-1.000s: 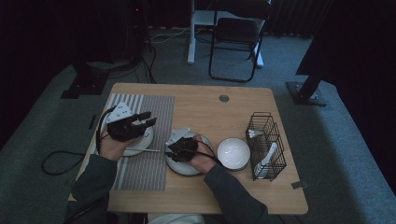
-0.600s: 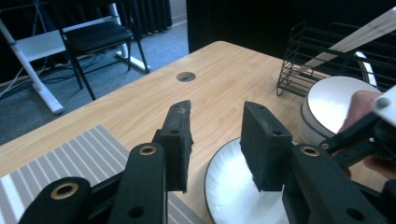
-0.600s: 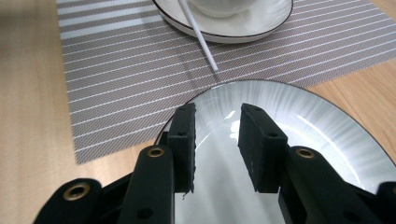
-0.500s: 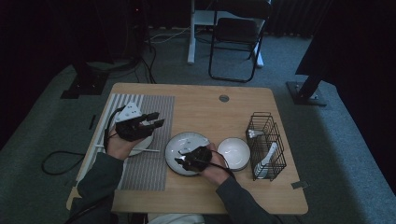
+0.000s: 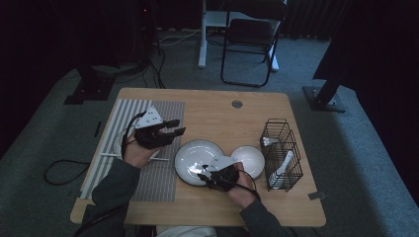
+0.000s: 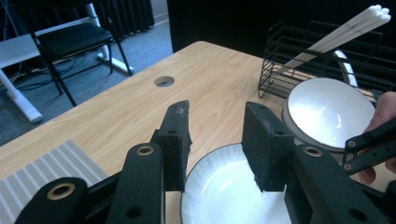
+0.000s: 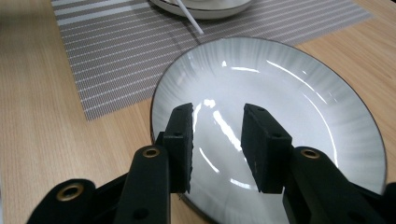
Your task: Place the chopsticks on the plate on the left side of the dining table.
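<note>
A white round plate [image 5: 193, 157] with a dark rim lies on the wooden table [image 5: 212, 116], its left edge at the striped placemat [image 5: 163, 177]. My right gripper [image 5: 203, 174] hovers over the plate's near right part. Its jaws are open with nothing between them and have just been opening; the right gripper view has the plate [image 7: 299, 88] under my right gripper [image 7: 217, 116]. My left gripper [image 5: 175, 127] hangs over the placemat, left of the plate. Its jaws also stand open and empty and have just been opening. In the left gripper view, my left gripper [image 6: 215, 116] points toward the plate [image 6: 224, 196].
A white bowl [image 5: 252, 159] sits right of the plate, and a black wire basket [image 5: 282, 129] with white utensils stands at the table's right side. Another white dish [image 7: 201, 7] with a white stick across it lies on the placemat under my left hand. A chair stands beyond the table.
My right gripper has slid right and toward the person, from the plate's left part to its near right part. The left gripper has drifted to the right over the placemat.
</note>
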The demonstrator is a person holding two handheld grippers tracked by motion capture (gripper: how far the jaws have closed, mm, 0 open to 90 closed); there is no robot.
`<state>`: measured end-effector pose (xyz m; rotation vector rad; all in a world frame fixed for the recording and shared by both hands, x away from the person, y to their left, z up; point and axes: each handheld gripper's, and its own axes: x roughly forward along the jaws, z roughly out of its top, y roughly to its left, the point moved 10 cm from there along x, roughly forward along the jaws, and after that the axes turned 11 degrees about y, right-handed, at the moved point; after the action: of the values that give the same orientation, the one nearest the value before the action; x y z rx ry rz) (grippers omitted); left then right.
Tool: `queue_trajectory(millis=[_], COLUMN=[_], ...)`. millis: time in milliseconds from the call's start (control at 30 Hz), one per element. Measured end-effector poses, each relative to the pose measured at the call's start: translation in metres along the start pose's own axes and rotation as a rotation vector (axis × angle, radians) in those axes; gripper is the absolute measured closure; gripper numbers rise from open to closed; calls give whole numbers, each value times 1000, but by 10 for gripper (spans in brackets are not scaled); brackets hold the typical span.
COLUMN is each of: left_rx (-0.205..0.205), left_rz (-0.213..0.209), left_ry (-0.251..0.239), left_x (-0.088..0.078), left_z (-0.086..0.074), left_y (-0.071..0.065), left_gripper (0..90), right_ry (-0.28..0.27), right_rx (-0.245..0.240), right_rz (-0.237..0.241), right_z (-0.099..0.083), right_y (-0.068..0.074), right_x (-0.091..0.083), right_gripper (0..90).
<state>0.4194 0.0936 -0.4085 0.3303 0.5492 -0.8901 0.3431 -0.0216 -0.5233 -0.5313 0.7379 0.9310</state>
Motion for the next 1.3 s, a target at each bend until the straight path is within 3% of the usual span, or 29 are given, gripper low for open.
queue_trajectory(millis=[500,1300], left_rx=[37,94], left_rz=[-50,-109], left_ry=[10,22], left_x=[21,54], left_z=[13,36], left_y=[-21,-49], left_gripper=[605,602], right_ry=[-23,-37], right_rx=[104,166], right_rz=[-31,-42], right_z=[-31,-50], right_y=[-6,-7], right_x=[-15,-26], right_gripper=[621,603])
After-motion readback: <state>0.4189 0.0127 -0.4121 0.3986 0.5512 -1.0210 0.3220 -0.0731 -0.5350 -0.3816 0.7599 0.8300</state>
